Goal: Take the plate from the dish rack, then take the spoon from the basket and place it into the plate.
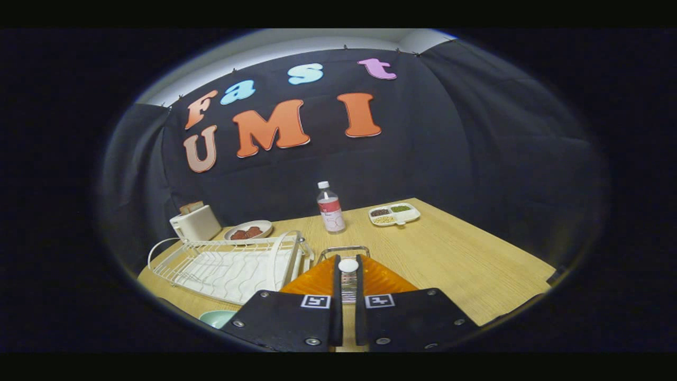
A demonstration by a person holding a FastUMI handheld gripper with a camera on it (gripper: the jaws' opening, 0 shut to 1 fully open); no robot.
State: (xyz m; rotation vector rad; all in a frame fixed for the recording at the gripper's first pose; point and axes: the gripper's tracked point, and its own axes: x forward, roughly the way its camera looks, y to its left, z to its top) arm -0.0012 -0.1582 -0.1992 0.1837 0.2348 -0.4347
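Spoon [348, 270] pinched in the gripper [348, 286] above the orange basket [382, 279]

The spoon stands between the two fingers, its round white end just past their tips, and both fingers press on its handle, close together; the orange basket with its wire handle lies right under and behind it, so I think the spoon is being lifted out; a pale green plate [217, 318] peeks out beside the left finger, off the white wire dish rack [232, 264], so the plate step looks done; next the spoon must go over to that plate, down low, and then the fingers must let go gently; further off on the wooden table [465, 259] stand a water bottle [330, 207], a white tray of beans [394, 214], a dish of brown food [248, 230] and a toaster [195, 222].
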